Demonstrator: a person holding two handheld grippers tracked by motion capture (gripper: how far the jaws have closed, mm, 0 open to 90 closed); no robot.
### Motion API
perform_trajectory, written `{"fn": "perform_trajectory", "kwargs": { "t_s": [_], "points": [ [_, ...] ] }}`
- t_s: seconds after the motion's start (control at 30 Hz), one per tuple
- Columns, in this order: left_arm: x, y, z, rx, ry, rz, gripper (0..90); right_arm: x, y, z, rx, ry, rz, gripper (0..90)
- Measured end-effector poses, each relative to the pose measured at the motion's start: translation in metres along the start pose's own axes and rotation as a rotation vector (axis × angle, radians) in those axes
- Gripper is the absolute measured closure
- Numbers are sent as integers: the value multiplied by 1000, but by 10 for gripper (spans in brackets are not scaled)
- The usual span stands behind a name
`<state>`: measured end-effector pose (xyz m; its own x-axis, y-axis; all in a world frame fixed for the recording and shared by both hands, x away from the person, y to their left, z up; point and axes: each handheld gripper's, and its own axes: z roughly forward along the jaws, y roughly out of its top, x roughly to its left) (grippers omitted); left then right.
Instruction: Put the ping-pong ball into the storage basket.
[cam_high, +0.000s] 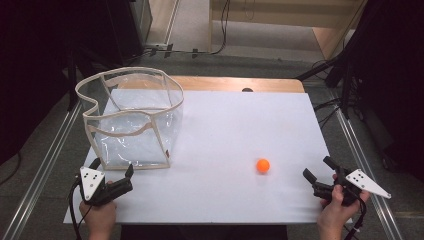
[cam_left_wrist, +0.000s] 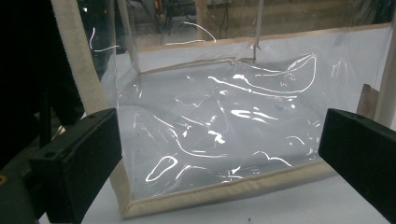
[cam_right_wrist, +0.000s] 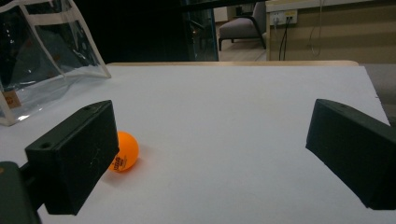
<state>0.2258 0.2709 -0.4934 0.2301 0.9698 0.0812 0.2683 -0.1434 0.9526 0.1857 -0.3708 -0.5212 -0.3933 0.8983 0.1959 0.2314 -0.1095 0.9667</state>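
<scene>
- My right gripper (cam_high: 320, 179) sits at the lower right of the high view, jaws spread wide and empty.
- My left gripper (cam_high: 114, 176), lower left, is equally wide and empty, just short of the bag.
- I'd guess the orange ball (cam_high: 263, 165), right of centre, comes next: I'd square the jaws on it, closing gently so it can't roll.
- The clear bag (cam_high: 131, 117), upper left, stands open and looks empty.
</scene>
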Motion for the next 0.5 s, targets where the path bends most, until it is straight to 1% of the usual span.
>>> {"fn": "perform_trajectory", "kwargs": {
  "t_s": [0.07,0.1,0.17,0.27,0.33,0.4,0.43,0.5],
  "points": [
    [0,0,0,1,-1,2,0,0,1,-1,0,2,10,7],
    [0,0,0,0,-1,3,0,0,1,-1,2,2,5,7],
    [-1,0,0,1,0,9,0,2,3,0,20,21,-2,7],
    [-3,-1,1,7,4,22,0,5,7,4,51,26,-36,7],
    [-3,-1,0,8,3,31,0,7,9,6,56,37,-45,7],
    [-3,-1,0,9,3,32,0,10,12,8,65,40,-62,7],
    [-3,-1,0,10,2,31,0,12,13,10,72,42,-63,7],
    [-3,-1,0,8,3,32,0,15,15,12,92,35,-66,7]
  ]
}}
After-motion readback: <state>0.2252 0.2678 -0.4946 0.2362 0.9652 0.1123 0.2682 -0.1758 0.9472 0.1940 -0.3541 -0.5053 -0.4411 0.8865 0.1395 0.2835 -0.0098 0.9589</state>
